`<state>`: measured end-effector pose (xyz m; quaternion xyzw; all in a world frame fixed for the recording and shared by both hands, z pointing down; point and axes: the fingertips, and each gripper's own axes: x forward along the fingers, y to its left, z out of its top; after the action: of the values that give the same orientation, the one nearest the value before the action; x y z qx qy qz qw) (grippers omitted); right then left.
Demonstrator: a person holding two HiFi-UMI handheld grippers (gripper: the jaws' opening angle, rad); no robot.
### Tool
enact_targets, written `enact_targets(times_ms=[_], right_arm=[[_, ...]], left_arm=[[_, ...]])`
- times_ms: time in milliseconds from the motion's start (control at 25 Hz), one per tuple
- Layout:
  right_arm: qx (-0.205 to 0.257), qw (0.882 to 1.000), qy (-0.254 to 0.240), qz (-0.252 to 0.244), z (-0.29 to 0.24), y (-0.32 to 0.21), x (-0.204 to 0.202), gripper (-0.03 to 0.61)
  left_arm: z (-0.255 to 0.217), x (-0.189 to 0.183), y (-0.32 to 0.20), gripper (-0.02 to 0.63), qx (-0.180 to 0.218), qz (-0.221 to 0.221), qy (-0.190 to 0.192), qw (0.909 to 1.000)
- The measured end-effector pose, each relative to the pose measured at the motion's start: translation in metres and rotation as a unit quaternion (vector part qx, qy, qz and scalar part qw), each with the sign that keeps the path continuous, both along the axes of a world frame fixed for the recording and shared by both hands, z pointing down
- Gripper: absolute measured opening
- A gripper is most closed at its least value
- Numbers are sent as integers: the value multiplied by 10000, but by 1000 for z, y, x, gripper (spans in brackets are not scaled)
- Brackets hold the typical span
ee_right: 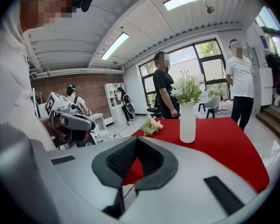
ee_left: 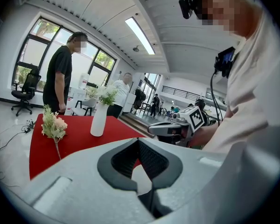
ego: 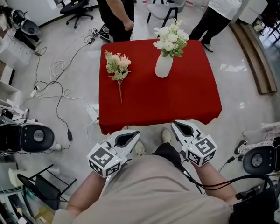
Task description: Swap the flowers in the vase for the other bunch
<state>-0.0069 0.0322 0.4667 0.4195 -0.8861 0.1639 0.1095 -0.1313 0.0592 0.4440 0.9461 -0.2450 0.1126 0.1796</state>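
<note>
Both the left tongs (ego: 133,135) and the right tongs (ego: 177,125) are shut tight and hold nothing. They sit just short of the red desk (ego: 177,97). Far ahead stands the vase (ego: 164,65) with white flowers (ego: 170,38). The pink bunch (ego: 117,64) lies flat ahead of the left tongs, stem pointing back toward them, so I think it is easy to grab.

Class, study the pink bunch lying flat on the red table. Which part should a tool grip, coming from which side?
Probably the bare stem of the pink bunch, just below the blooms. It lies flat, stem end pointing at the near table edge, so come from that edge and from above, jaws across the stem; the blooms are bulky and soft.
</note>
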Motion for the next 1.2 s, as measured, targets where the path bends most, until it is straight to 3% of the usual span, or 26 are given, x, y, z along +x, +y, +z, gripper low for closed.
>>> enact_targets(times_ms=[840, 1200], right_arm=[[-75, 9999, 42, -149, 1, 13, -15, 12], [-77, 9995, -31, -303, 1, 17, 9, 12]], left_arm=[[4, -5, 11, 6, -47, 33, 2, 10000], [6, 25, 13, 6, -110, -75, 0, 9999]])
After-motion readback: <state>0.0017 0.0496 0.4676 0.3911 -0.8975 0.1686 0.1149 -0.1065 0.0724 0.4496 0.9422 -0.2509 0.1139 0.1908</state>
